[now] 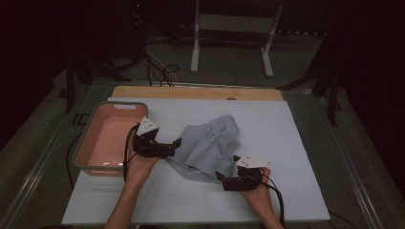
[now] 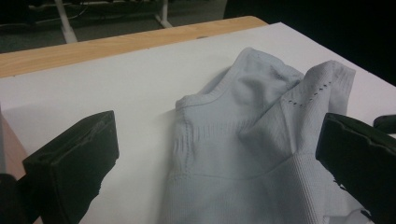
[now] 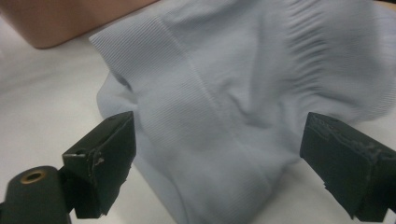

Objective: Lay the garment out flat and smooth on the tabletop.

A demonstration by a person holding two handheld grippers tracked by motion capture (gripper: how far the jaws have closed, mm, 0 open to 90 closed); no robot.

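Because the work here seems to be handling a piece of clothing, everything sits within easy reach on a white-topped bench with a strip of bare wood along its far edge. At the bench's left side stands a pink tub with a grey rim, open and with nothing visible inside, likely placed there to receive or supply laundry. Near the middle of the bench lies a crumpled pale grey-blue garment, a ribbed knit with a banded hem, bunched up into soft peaks rather than spread flat. A person's forearms come in from the near edge, each hand holding a claw. The left claw hovers just beside the garment's left edge, between the tub and the cloth, its jaws spread wide with fabric lying between and ahead of them. The right claw sits at the garment's near right corner, jaws likewise wide apart and framing the ribbed hem without gripping it. With both placed at opposite sides, the next move is probably a two-handed pinch to lift or straighten the cloth.
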